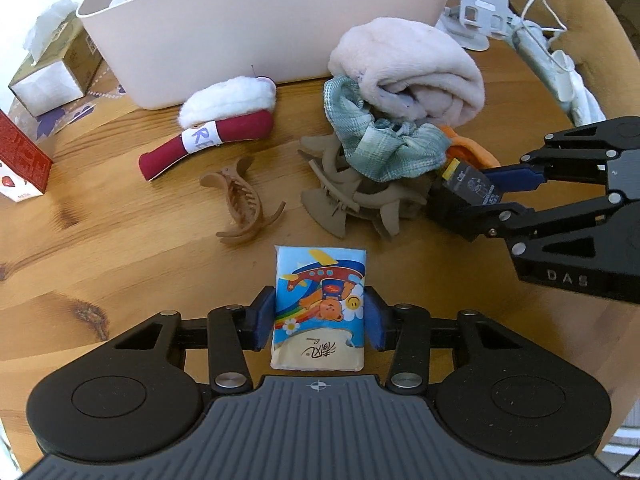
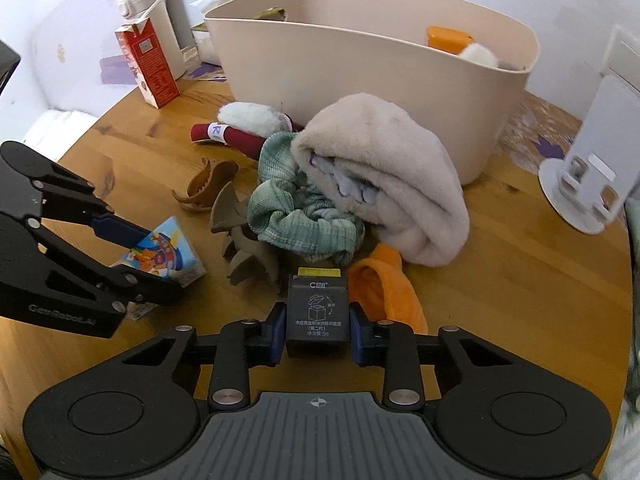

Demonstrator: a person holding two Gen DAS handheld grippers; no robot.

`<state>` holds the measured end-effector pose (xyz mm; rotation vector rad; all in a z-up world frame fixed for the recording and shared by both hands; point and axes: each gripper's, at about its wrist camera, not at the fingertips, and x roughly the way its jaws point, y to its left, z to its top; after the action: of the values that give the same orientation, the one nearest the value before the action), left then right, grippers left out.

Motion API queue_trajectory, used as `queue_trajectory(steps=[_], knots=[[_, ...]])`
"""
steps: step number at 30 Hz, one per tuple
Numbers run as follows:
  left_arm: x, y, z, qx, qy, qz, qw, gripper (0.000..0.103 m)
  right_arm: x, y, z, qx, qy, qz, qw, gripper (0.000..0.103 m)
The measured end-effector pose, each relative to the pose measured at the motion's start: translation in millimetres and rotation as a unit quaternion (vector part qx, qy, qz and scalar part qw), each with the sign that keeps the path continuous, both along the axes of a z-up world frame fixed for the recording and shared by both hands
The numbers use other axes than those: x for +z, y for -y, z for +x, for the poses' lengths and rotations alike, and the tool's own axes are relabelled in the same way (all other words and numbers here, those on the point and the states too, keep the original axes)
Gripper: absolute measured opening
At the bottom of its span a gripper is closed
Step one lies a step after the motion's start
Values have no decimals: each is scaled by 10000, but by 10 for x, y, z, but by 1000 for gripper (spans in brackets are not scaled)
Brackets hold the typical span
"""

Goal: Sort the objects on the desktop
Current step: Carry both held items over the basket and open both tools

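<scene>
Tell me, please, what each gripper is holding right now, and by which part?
The left gripper grips the tissue pack by its long sides, near the lower end. The right gripper grips the black box by its two side faces.

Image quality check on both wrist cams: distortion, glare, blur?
Left wrist: strong fisheye, table edge bows, dark corners; tissue pack print sharp. Right wrist: same bowing; black box label legible, soft daylight, faint sheen near the red carton.
</scene>
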<state>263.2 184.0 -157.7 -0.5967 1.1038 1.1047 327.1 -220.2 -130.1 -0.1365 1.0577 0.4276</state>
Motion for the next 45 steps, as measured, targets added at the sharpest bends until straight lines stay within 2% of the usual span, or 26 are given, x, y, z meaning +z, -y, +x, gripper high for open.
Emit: queue_trajectory(steps=[9,12,22,28,32,40,45], knots=[[385,172,-188,-147,68,371,9992,46,258,22,-202,-621,203,-64,9978,29],[549,194,-250,-112,-140,614,9979,46,390,42,-267,-796,319,-72,9963,29],[1154,130,-569,72,-36,1199,9927,46,832,314,-390,-1441,671,-24,9873,29],[1475,49,-614,87,-109,1556,9877,46,1124,517,-383,-1598,938,-4,9827,29],[1685,-18,-617,194,23,1859,9824,46,1341,624,-313,-1617,1178,-1,9798,29],[2087,-204,-484,198,103,2307,9728,46,1735,819,-52,-1637,1663,-16,9724,29],[2238,-349,-417,193,72,2588,9657,46,1910,902,162,-1538,1878,-154,9700,29]])
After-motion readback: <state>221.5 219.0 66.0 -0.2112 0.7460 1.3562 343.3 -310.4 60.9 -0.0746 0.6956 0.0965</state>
